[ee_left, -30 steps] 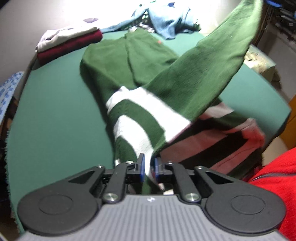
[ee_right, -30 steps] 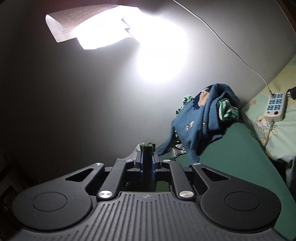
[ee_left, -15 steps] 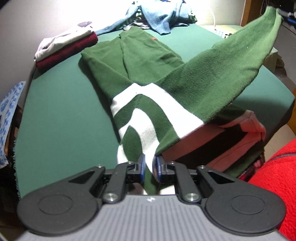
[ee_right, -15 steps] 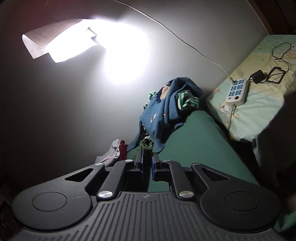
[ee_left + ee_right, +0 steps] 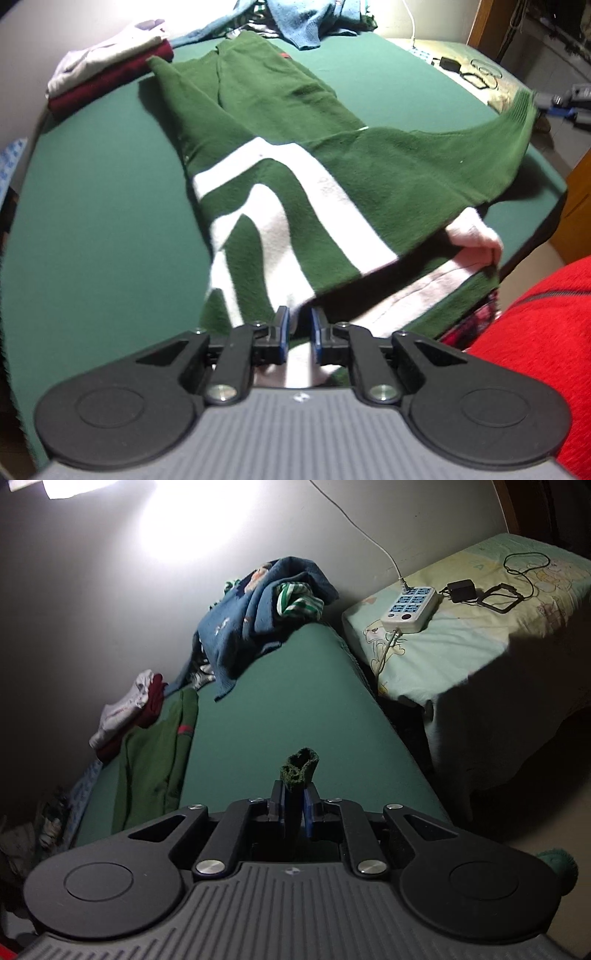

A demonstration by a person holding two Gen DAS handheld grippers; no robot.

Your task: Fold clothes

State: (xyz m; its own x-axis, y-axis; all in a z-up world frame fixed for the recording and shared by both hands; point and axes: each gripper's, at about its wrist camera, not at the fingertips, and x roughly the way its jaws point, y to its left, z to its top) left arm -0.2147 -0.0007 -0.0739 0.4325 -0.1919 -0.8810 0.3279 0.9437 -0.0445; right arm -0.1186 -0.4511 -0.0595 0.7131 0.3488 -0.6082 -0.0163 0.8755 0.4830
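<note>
Left wrist view, from nine o'clock across: bare green table runs wide and open along the left edge, with a folded maroon and white stack at ten o'clock near the far rim. The green sweater with white stripes lies down the middle, its body flat toward twelve o'clock, where a heap of blue clothes sits at the back edge. The left gripper, at six o'clock, is closing on the sweater's striped hem, cloth between the pads. A sleeve stretches up toward three o'clock, over the table's right edge. The right gripper, small at two o'clock, holds its cuff. A red garment on the person fills four o'clock. In the right wrist view, the right gripper pinches the dark green cuff, though its jaws are easing apart; open table spreads ahead, and a bed with a power strip stands at two o'clock, just beside the table's right edge.
</note>
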